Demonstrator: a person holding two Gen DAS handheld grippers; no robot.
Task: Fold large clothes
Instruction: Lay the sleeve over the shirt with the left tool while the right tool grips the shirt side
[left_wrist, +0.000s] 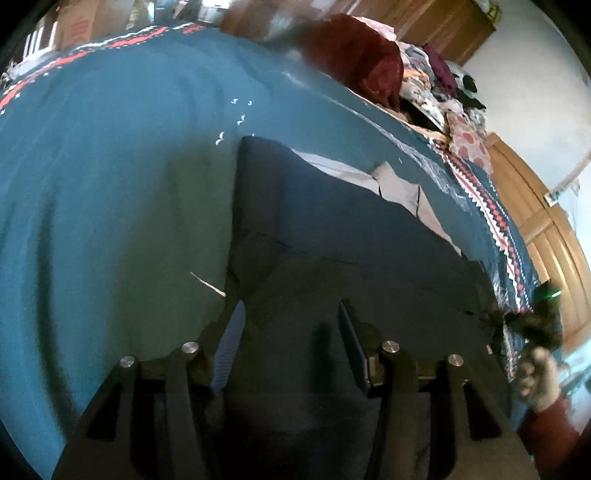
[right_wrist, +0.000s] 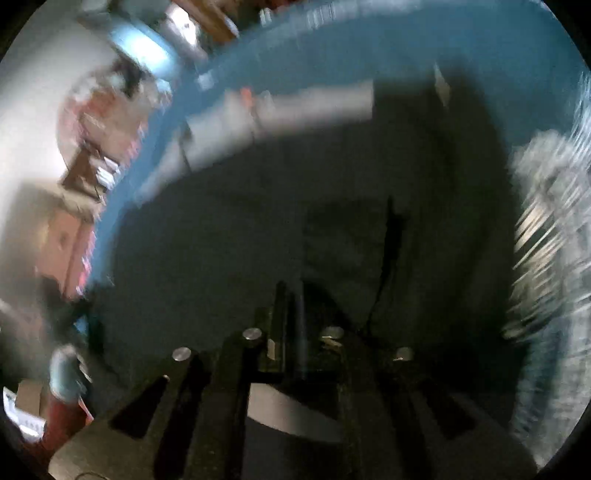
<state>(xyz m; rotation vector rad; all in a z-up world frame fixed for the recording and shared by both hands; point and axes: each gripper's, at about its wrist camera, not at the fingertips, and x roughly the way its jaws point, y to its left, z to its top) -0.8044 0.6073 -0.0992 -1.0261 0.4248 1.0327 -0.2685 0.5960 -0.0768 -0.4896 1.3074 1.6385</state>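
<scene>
A large dark navy garment (left_wrist: 351, 240) with a grey lining (left_wrist: 391, 181) lies spread on a teal bedspread (left_wrist: 110, 166). My left gripper (left_wrist: 291, 325) hovers open just over the garment's near part, nothing between its fingers. At the garment's right edge my right gripper (left_wrist: 546, 306) is held by a gloved hand (left_wrist: 539, 376), with fuzzy dark trim bunched at its tips. The right wrist view is blurred by motion. There the right gripper (right_wrist: 291, 310) has its fingers close together on the dark garment (right_wrist: 258, 221), with the grey lining (right_wrist: 295, 107) farther off.
A dark red garment (left_wrist: 362, 59) and a heap of mixed clothes (left_wrist: 443, 85) lie at the bed's far right corner. Wooden furniture (left_wrist: 546, 229) stands past the bed's patterned border. A blurred grey-white fabric (right_wrist: 546, 221) fills the right side of the right wrist view.
</scene>
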